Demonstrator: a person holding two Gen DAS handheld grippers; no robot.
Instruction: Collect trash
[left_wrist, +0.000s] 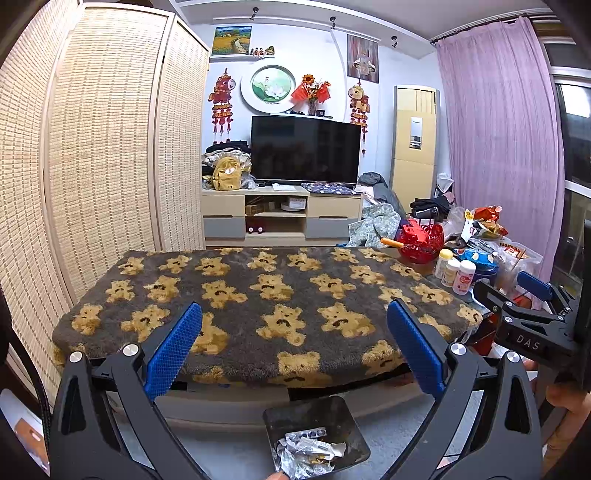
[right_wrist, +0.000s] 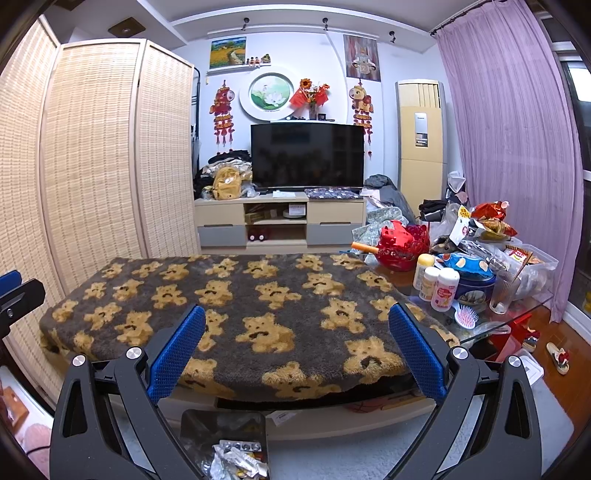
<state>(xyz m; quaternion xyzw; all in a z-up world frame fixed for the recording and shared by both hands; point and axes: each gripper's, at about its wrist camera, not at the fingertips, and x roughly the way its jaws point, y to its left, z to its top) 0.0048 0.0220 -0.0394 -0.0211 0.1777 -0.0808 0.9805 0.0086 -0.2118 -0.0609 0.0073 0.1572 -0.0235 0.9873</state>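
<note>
1. We note a white rear wall carrying paintings and red hanging ornaments.
2. A dark television stands on a beige cabinet.
3. Woven folding screens line the left side.
4. A purple curtain covers the right window.
5. A tall air conditioner stands beside the curtain.
6. The floor at right is wood.

Crumpled wrappers heaped in dark bin, on floor

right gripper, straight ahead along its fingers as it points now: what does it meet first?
Most likely the bear-print blanket covering the table. The right gripper is open and empty, aimed across that surface; the bare stretch ahead holds nothing. If it runs higher than it looks, it would pass over toward the TV. Depth is unclear.
</note>
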